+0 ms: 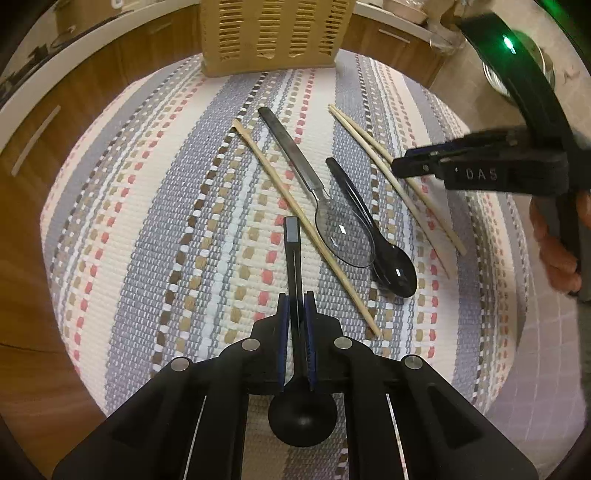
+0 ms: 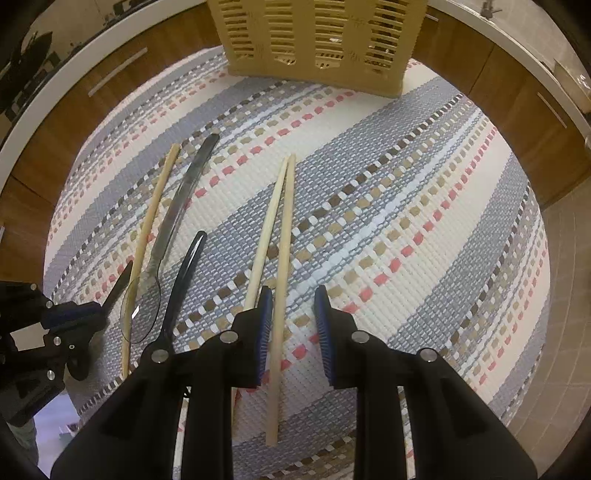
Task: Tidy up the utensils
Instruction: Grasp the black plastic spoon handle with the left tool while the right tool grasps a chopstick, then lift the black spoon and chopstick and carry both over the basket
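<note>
My left gripper (image 1: 296, 297) is shut on a black plastic spoon (image 1: 293, 266), handle pointing forward, bowl toward the camera, held above the striped mat. On the mat lie a clear spoon (image 1: 343, 236), a black spoon (image 1: 391, 269), a single chopstick (image 1: 295, 210) and a pair of chopsticks (image 1: 399, 173). My right gripper (image 2: 293, 295) is open, low over the pair of chopsticks (image 2: 280, 236); one chopstick runs between its fingers, the other lies under the left finger (image 2: 264, 306). The beige slotted utensil basket (image 1: 273, 33) stands at the mat's far edge and also shows in the right wrist view (image 2: 317, 40).
The striped woven mat (image 1: 147, 221) covers a round surface. Wooden cabinets with a white counter edge (image 2: 110, 70) curve behind. The right gripper shows in the left wrist view (image 1: 480, 170), the left gripper in the right wrist view (image 2: 66, 317). Tiled floor (image 2: 569, 258) is to the right.
</note>
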Available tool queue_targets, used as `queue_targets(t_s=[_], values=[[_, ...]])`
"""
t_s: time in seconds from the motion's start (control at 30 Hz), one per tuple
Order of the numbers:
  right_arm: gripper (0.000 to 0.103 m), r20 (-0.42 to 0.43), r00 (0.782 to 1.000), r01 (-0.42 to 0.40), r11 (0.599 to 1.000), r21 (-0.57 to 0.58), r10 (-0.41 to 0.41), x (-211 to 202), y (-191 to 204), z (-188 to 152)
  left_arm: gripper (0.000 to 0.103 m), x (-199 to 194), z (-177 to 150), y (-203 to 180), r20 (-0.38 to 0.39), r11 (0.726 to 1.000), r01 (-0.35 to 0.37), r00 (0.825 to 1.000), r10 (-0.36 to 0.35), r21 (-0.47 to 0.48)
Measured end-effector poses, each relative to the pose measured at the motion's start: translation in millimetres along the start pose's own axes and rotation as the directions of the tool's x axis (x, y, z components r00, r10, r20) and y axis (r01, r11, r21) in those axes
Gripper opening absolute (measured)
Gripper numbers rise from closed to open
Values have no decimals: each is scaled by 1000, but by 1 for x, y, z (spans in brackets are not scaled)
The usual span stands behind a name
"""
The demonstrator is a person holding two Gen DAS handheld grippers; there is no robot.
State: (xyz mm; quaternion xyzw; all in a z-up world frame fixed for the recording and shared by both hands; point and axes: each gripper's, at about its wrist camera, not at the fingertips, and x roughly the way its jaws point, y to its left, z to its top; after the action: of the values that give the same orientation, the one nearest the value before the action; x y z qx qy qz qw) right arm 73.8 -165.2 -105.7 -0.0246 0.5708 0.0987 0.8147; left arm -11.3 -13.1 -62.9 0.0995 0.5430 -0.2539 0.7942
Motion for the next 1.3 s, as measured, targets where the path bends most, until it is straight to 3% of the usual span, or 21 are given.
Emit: queue_targets(t_s=[0.1,0.23,0.37,0.47,0.53,0.63,0.77,0.9,0.97,1.0,1.13,1.3], values=[[19,-24,1000,-9,1000,-23,9,3,1,5,9,5,6,-7,-30,998,-33,999,35,56],[5,-36,999,-6,1000,-13,6,3,-4,7,7,9,15,-12,-86,994,-52,994,61,96],[5,-12,1000,-12,1000,-13,12,1,-11,3,6,11,18,-16,-81,991,-80,993,89,107],[5,13,999,-52,999,9,52,-3,-17,-3,5,9,17,-13,-19,996,-76,997,77,53],[5,57,995,-85,996,12,84,-11,-21,-8,5,3,17,-5,48,999,-36,998,36,-9],[4,122,986,-117,993,19,114,-28,-28,-14,5,-20,19,9,179,994,52,983,-35,-94],[4,222,962,-171,985,22,161,-54,-35,-18,5,-56,26,24,367,978,143,927,-78,-152],[5,322,923,-231,973,30,209,-80,-43,-17,5,-81,37,39,493,957,226,863,-109,-184],[5,385,898,-237,972,9,215,-95,-46,-16,5,-88,40,39,502,958,223,858,-106,-180],[5,438,870,-247,969,-15,228,-106,-46,-16,5,-88,46,39,510,958,218,855,-95,-187],[5,567,785,-261,963,-62,249,-140,-44,-12,5,-103,64,37,603,954,249,791,-101,-168],[5,700,689,-193,978,-73,188,-170,-41,5,5,-125,90,37,682,955,267,723,-109,-130]])
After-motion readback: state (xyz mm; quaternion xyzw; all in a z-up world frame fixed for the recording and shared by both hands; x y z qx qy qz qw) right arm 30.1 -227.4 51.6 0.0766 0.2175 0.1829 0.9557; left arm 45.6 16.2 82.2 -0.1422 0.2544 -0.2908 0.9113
